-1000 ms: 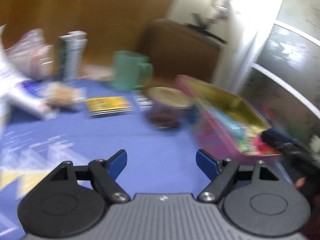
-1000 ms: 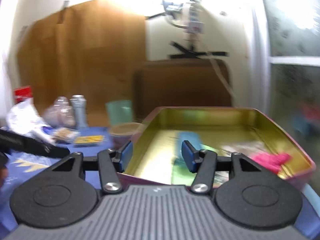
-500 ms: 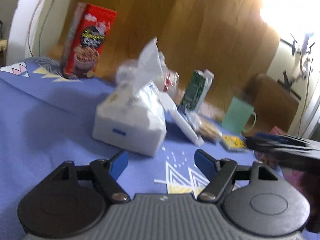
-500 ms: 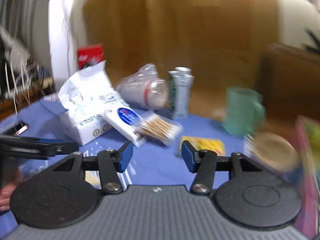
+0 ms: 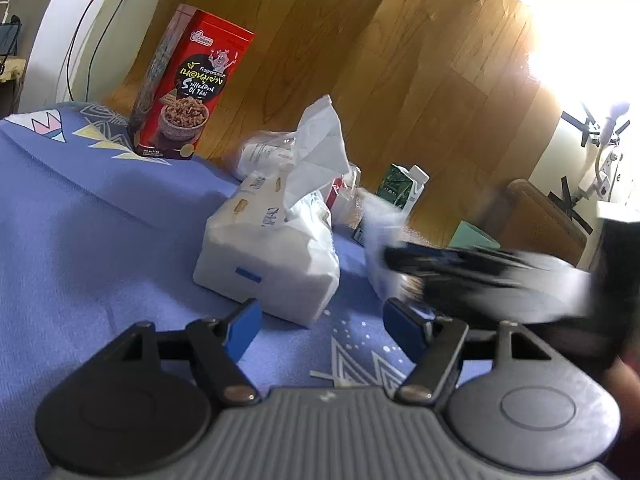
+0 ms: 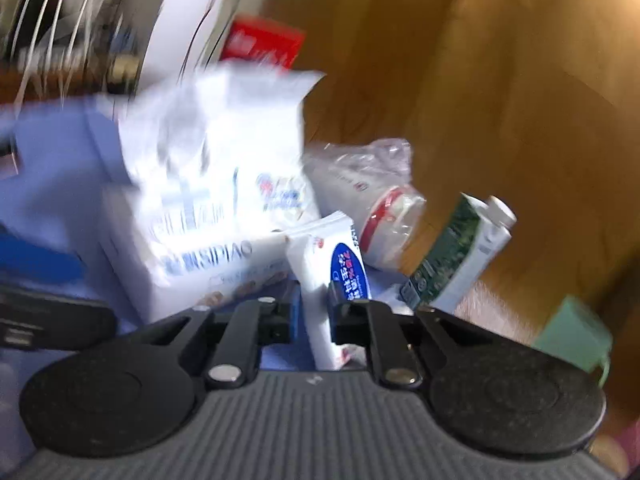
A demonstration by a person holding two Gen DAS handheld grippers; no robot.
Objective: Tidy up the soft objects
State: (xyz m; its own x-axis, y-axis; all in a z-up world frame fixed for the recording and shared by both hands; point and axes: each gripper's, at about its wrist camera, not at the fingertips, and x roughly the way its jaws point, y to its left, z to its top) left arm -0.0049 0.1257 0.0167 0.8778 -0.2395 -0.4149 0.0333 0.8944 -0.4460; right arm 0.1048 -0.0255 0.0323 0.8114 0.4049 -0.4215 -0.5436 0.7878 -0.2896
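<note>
Right wrist view now shows the right gripper [image 6: 311, 320], empty half a second ago, pinching the small tissue pack [image 6: 335, 276] beside the big tissue bag [image 6: 212, 208], ready for lifting, while the left gripper [image 5: 320, 326] gapes empty.

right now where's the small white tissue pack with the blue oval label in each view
Left wrist: small tissue pack is a blurred white shape right of centre, behind the right gripper crossing the picture.
Right wrist: at centre bottom, clamped between the right gripper's fingers.
Shared landmark: the large tissue pack, just left of it in both.
</note>
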